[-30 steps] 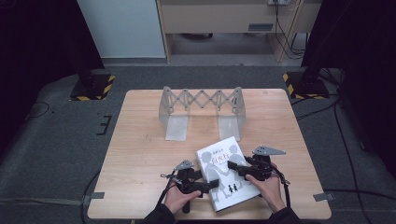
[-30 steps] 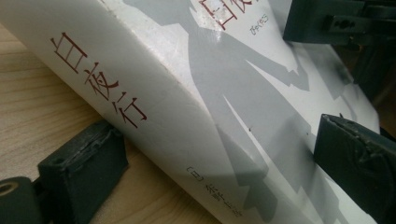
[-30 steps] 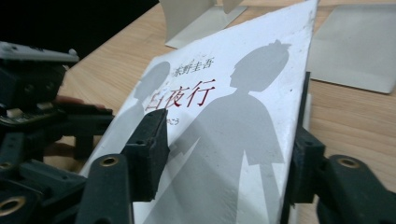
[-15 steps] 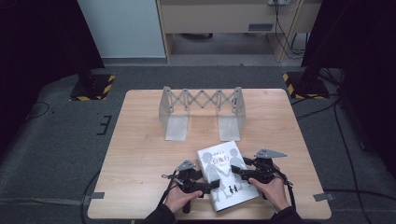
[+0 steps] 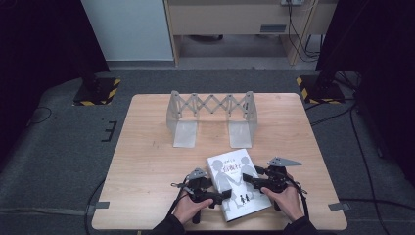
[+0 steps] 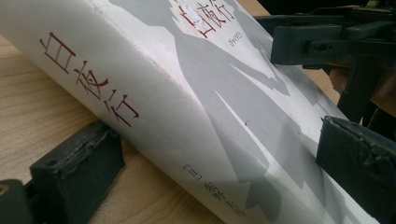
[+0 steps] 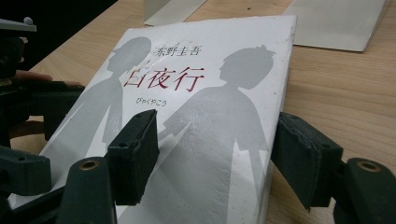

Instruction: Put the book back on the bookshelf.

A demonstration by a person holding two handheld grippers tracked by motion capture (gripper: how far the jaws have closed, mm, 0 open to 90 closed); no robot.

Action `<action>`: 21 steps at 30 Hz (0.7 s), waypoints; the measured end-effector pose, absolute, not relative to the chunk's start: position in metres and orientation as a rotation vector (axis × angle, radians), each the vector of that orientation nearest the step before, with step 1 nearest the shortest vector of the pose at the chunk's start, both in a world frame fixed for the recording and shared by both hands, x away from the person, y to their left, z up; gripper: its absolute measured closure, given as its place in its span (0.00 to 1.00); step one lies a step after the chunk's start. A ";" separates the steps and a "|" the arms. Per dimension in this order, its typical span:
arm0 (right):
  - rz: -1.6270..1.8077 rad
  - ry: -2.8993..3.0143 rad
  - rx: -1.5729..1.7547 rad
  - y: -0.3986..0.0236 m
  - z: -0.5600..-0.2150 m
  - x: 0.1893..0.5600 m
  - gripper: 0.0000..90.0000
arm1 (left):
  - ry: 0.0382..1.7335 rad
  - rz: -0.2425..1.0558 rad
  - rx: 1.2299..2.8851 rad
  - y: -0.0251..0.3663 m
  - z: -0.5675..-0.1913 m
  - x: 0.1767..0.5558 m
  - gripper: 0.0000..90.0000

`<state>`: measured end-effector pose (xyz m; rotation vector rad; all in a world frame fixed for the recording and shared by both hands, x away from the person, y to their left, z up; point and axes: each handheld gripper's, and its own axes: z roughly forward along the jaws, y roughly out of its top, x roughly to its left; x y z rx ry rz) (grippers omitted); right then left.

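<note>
On the near edge of the worktop a white book lies flat, cover up, between 2 hand-held grippers. The left hand-held gripper sits at the book's left edge; its jaws have just been opening and stand wide. Its own view shows what the high view cannot: 1 jaw low on the wood beside the red-lettered spine, the other above the cover, neither pressing. The right hand-held gripper reaches over the right edge, jaws part open and just widened; its view shows 1 pad above the cover, the other off the edge. Behind stands a grey folding rack.
</note>
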<state>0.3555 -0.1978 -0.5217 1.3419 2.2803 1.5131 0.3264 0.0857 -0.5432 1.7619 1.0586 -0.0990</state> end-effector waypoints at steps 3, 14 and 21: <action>1.517 2.276 1.349 -0.198 -0.522 0.356 0.37 | 1.060 -0.102 1.758 0.086 -0.543 0.327 0.00; 1.518 2.272 1.370 -0.198 -0.523 0.356 0.37 | 1.094 -0.098 1.734 0.086 -0.543 0.328 0.03; 1.533 2.273 1.397 -0.197 -0.524 0.356 0.39 | 1.120 -0.130 1.703 0.092 -0.544 0.331 0.12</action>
